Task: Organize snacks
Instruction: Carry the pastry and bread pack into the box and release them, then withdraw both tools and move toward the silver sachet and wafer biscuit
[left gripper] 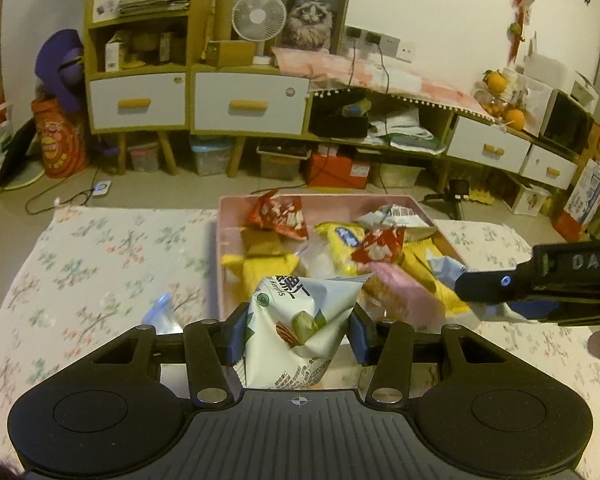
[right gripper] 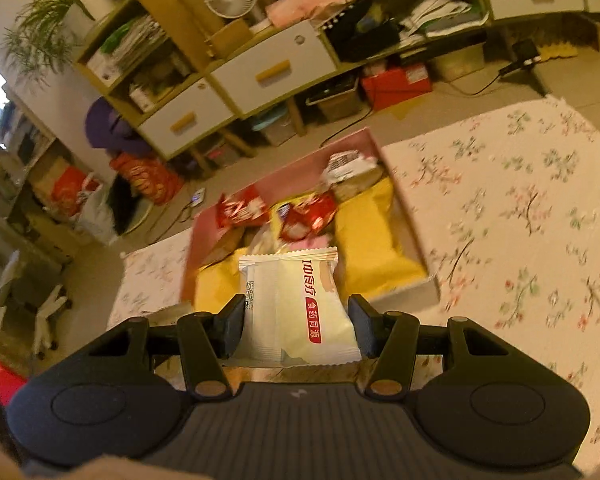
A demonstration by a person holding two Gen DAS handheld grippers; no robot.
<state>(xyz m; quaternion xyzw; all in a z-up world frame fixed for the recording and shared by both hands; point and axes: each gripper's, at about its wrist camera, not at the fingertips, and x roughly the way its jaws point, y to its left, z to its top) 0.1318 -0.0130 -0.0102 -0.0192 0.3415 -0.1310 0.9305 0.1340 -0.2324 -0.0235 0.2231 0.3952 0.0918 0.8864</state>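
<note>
Pink rectangular cardboard box (left gripper: 236,204) of snack packets lies straight ahead of both tongs, on floral-cloth tabletop (left gripper: 100,256).

Left tongs (left gripper: 298,334) clamped on white nut-print foil packet (left gripper: 300,332), packet upright, just short of box's near edge.

Right tongs (right gripper: 296,326) clamped on cream red-lettered sachet (right gripper: 296,304), long axis pointing at box, over box's near edge; right seems nearer.

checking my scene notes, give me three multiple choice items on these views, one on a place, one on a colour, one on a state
1. Where do most snack packets lie?
A. in the pink box
B. on the floor
C. in a drawer

2. What colour is the label strip on the cream packet in the right gripper?
A. blue
B. red
C. black

3. What is the left gripper doing?
A. hanging bare
B. gripping a fan
C. gripping a white nut packet

Answers: 1 A, packets fill the box; 2 B, the strip is red; 3 C, its pads pinch the packet.
</note>
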